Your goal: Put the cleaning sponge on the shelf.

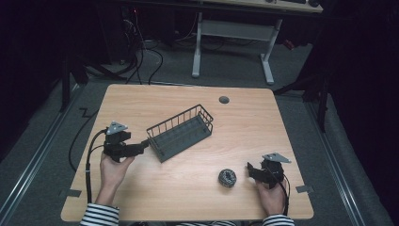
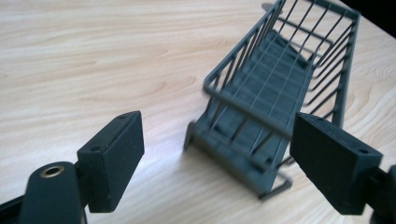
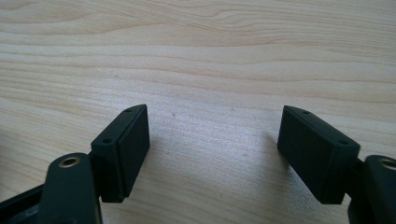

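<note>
A dark grey wire basket (image 1: 181, 132) lies slantwise on the middle of the wooden table (image 1: 244, 127). My left gripper (image 1: 145, 146) points at the basket's near left end and is open. In the left gripper view the basket (image 2: 275, 88) sits just past the gripper (image 2: 219, 128), with its short end wall in line with the gap and touching neither pad. My right gripper (image 1: 249, 168) rests at the front right, open over bare wood (image 3: 215, 126). A small dark woven ball (image 1: 227, 177) lies just left of it.
A round cable hole (image 1: 224, 100) sits near the table's far edge. Beyond the table stands a white-legged desk (image 1: 233, 33), with cables on the dark floor. A person's striped sleeves (image 1: 101, 214) come in at the front edge.
</note>
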